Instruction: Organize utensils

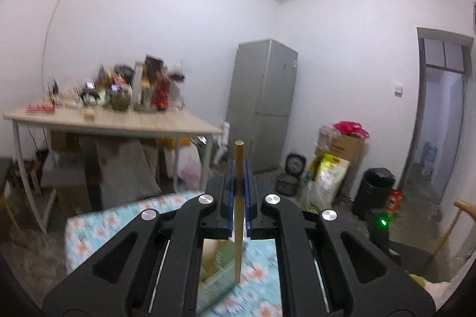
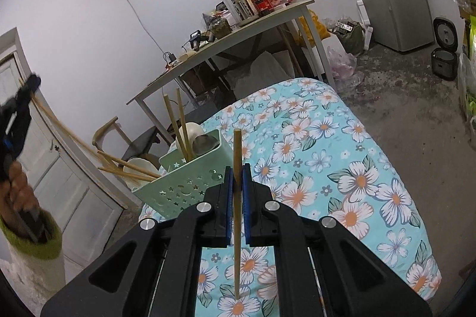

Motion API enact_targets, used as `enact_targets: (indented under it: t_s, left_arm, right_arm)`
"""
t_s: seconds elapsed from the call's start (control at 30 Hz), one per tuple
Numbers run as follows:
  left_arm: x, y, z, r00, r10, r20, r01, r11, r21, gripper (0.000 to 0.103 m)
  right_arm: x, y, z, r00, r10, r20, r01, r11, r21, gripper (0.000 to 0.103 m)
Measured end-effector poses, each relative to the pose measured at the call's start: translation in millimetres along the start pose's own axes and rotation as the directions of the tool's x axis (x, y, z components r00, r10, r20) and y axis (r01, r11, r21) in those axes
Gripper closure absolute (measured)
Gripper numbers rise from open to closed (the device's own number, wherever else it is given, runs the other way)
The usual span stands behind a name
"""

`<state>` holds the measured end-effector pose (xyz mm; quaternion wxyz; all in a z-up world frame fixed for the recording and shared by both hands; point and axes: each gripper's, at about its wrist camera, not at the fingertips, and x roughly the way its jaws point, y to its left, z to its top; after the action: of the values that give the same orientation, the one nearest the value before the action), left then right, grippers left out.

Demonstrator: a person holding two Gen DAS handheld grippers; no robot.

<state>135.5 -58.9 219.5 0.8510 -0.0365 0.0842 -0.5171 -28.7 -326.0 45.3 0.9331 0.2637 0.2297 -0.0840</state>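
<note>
My left gripper (image 1: 239, 168) is shut on a wooden chopstick (image 1: 238, 215) that stands upright between its blue pads, raised above the floral-cloth table (image 1: 89, 230). In the right wrist view the left gripper (image 2: 28, 87) shows at far left, held high. My right gripper (image 2: 237, 172) is shut on another wooden chopstick (image 2: 237, 227), upright above the floral cloth (image 2: 327, 153). A mint green utensil basket (image 2: 190, 183) stands just left of it, holding several chopsticks (image 2: 172, 123), white spoons and a metal spoon. The basket's edge shows under the left gripper (image 1: 217, 272).
A cluttered wooden table (image 1: 119, 120) stands against the wall, also in the right wrist view (image 2: 238, 28). A grey fridge (image 1: 261, 96), rice cooker (image 2: 444, 49), black bin (image 1: 374, 192), boxes and bags line the floor. A wooden chair (image 2: 119, 135) stands behind the basket.
</note>
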Motion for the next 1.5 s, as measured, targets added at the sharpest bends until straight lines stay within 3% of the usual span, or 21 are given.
enact_targets:
  t_s: [0.2,0.27,0.5,0.8,1.13,1.2,1.27,1.5]
  left_arm:
    - [23.5,9.3,7.7,0.997,0.079,0.001,-0.079,0.997,0.020,0.098]
    - [38.3,15.5,2.5,0.992,0.126,-0.018,-0.125,0.991,0.044,0.098]
    - [78.9,32.6,-23.0,0.980,0.175,-0.089,-0.172,0.984,0.049,0.098]
    - [113.2,44.4,-55.5,0.967,0.207,-0.152,-0.196,0.977,0.081,0.098]
    - [120.3,55.9,-77.2,0.959,0.191,-0.210,-0.184,0.982,0.051,0.098]
    - [117.2,57.1,-77.9,0.958,0.187,-0.218,-0.182,0.982,0.043,0.094]
    - [114.3,56.1,-78.5,0.956,0.193,-0.222,-0.189,0.981,0.039,0.077]
    - [95.1,51.6,-77.1,0.960,0.193,-0.202,-0.191,0.981,0.027,0.067]
  right_arm:
    - [4.3,-5.3,0.3,1.000,0.004,-0.012,-0.004,1.000,0.016,0.097]
    - [5.2,-7.6,0.4,1.000,0.005,-0.015,-0.004,1.000,0.020,0.097]
    - [11.0,-15.1,0.3,1.000,0.010,-0.027,-0.009,0.999,0.036,0.097]
    - [16.5,-19.4,-0.5,0.999,0.014,-0.039,-0.012,0.999,0.048,0.097]
    - [17.6,-21.1,-0.1,0.999,0.014,-0.045,-0.012,0.999,0.052,0.097]
    - [17.5,-20.9,0.1,0.999,0.014,-0.044,-0.012,0.999,0.051,0.097]
    - [17.4,-20.9,0.1,0.999,0.014,-0.044,-0.012,0.999,0.051,0.097]
    - [14.2,-15.5,-0.8,0.999,0.013,-0.036,-0.012,0.999,0.036,0.097]
